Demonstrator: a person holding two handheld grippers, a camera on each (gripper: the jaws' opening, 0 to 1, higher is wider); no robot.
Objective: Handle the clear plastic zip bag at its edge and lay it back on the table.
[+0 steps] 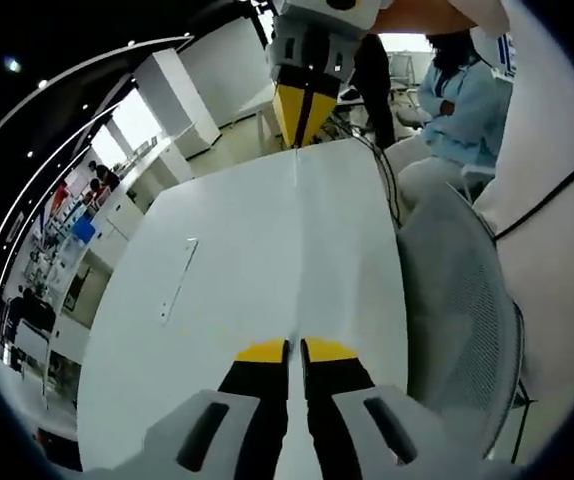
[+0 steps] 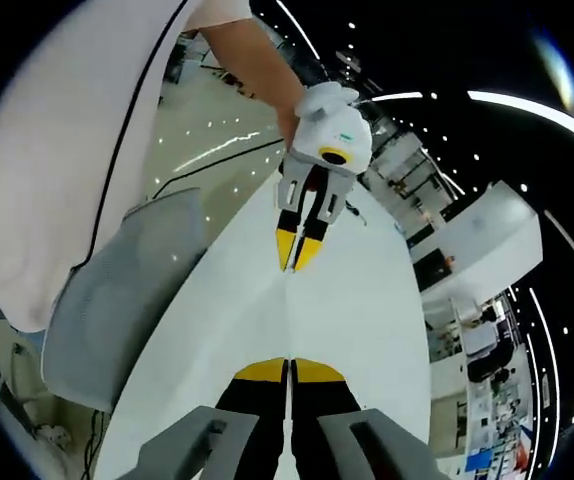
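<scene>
Two-point hold over the white bench (image 1: 227, 300), beside the mesh chair (image 1: 457, 300): clear zip bag (image 1: 296, 250) stretched edge-on as a thin line. Clamped at lower centre by the left hand-held gripper (image 1: 295, 352) and at top centre by the right hand-held gripper (image 1: 302, 120), both clenched on its edge.

Risks: slip or tear from overtension; folded landing from uneven release.

Via left gripper view: thin strip (image 1: 179, 280) on the bench, left of centre. Via right gripper view: gloved hand (image 2: 329, 110) at upper centre.

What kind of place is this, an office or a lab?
Probably a big open-plan office or lab hall: a white table, a grey mesh chair beside it, rows of ceiling spotlights, and a seated person nearby.
</scene>
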